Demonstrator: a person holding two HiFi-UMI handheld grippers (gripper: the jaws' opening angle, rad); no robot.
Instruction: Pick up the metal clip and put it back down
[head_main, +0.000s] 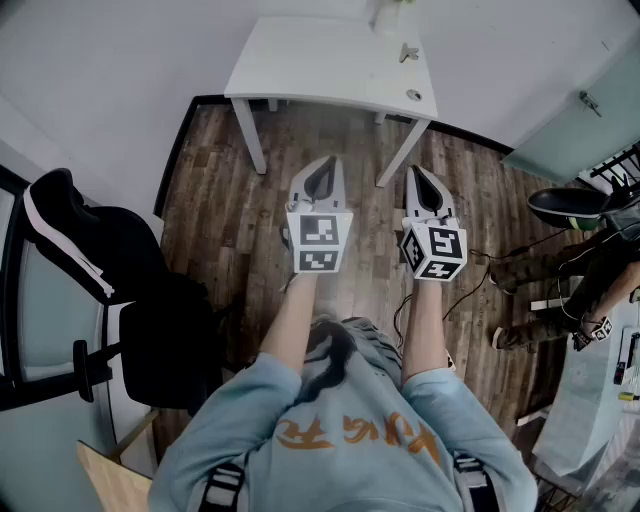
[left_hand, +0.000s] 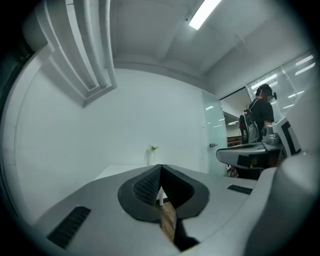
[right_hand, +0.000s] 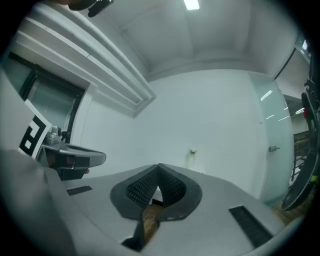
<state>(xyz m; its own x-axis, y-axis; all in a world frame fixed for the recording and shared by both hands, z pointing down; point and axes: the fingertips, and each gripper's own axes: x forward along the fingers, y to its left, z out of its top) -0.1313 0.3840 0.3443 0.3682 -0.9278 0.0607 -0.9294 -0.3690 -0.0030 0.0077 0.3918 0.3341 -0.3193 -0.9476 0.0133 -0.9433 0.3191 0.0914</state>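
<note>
A small metal clip (head_main: 408, 52) lies near the far right of the white table (head_main: 310, 60), well ahead of both grippers. My left gripper (head_main: 322, 168) and right gripper (head_main: 419, 175) are held side by side over the wood floor, short of the table's front edge, pointing level at it. In the left gripper view the jaws (left_hand: 160, 167) meet at their tips with nothing between them. The right gripper (right_hand: 159, 166) shows the same, shut and empty. The clip itself does not show in either gripper view.
A small round object (head_main: 414, 95) sits near the table's right front corner, and a vase with a sprig (head_main: 385, 14) stands at the back. A black office chair (head_main: 110, 270) stands at the left. Another person (head_main: 560, 265) sits at the right beside a glass door (head_main: 580, 125).
</note>
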